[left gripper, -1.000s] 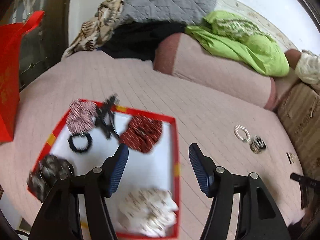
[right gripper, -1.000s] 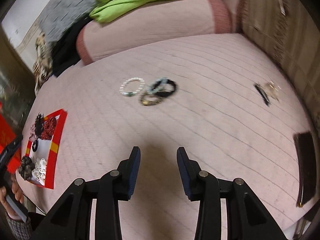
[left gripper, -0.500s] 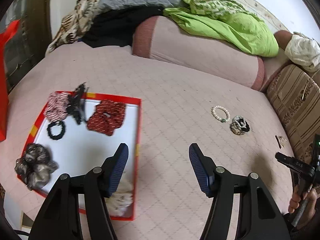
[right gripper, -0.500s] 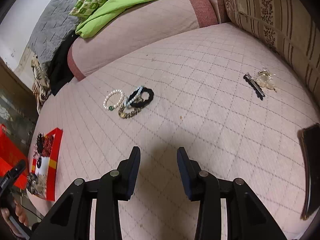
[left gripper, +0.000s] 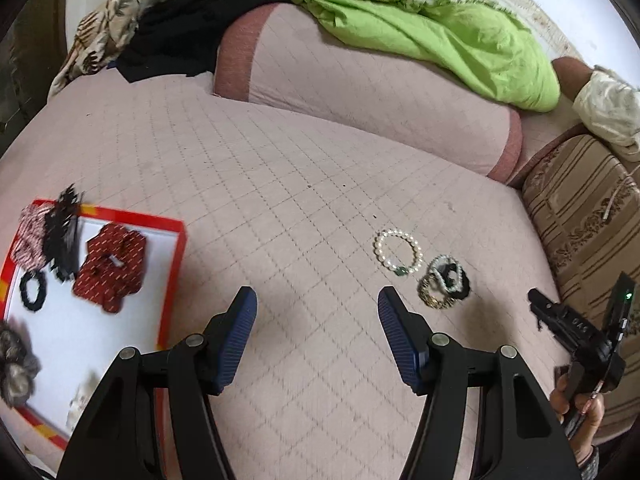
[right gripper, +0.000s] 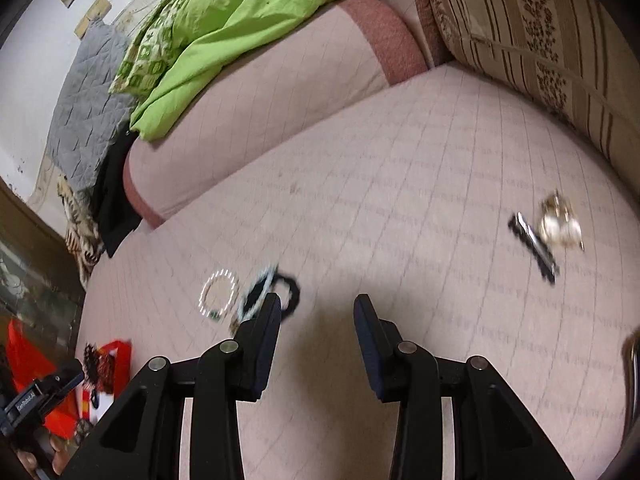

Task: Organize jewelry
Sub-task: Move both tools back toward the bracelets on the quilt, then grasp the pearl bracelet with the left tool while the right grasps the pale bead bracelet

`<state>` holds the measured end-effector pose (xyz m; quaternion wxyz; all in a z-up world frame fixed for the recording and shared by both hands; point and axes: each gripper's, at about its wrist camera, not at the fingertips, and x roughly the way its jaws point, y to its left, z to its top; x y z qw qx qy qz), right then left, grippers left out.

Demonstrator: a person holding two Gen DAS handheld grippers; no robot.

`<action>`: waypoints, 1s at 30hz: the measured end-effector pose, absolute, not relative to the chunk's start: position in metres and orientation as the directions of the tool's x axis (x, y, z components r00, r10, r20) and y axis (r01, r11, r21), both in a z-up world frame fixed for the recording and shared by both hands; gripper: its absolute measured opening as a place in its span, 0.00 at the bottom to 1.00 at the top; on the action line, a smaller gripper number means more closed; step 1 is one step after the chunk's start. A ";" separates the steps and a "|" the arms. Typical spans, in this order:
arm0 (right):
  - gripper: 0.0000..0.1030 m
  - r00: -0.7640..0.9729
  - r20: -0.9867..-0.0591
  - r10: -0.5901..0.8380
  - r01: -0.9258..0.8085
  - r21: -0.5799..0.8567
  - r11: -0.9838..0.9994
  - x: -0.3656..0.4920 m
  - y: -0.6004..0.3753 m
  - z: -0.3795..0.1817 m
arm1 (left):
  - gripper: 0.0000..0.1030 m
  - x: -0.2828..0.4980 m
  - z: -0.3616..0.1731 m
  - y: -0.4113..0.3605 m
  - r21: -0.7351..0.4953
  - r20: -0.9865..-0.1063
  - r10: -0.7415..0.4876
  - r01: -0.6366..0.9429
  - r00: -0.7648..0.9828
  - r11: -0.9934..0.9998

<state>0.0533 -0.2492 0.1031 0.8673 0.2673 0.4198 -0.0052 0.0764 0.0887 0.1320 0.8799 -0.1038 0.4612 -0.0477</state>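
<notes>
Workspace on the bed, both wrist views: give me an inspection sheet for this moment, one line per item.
Surface: pink quilted bed cover, mostly bare, a few dark specks.
Job's things: pearl bracelet lies flat; beside it a small pile of bracelets, dark, pale and gold; black hair clip and gold ornament lie apart to the right, blurred.
Tray: red-rimmed tray holds red scrunchie, black claw clip, black hair tie and other scrunchies.
Clutter: green blanket on the bolster.
Grippers: left tool and right tool both open, nothing between them.
Cables: nothing seen.
Surroundings: striped cushion, red bag.
</notes>
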 end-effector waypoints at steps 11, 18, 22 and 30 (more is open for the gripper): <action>0.40 0.598 -0.705 0.381 0.101 0.538 0.837 0.087 -0.225 0.069 | 0.60 0.159 0.063 0.033 -0.195 -0.877 -0.194 0.044 0.439 0.980; 0.38 0.572 -0.687 0.448 0.027 0.562 0.827 0.112 -0.196 0.058 | 0.60 0.195 0.037 -0.009 -0.168 -0.892 -0.198 0.108 0.407 0.980; 0.37 0.553 -0.715 0.427 0.043 0.537 0.843 0.122 -0.192 0.046 | 0.59 0.209 0.029 -0.022 -0.128 -0.892 -0.176 0.140 0.416 0.982; 0.07 0.533 -0.726 0.434 0.037 0.533 0.845 0.129 -0.188 0.036 | 0.13 0.210 0.027 -0.042 0.019 -0.876 -0.071 0.182 0.476 0.983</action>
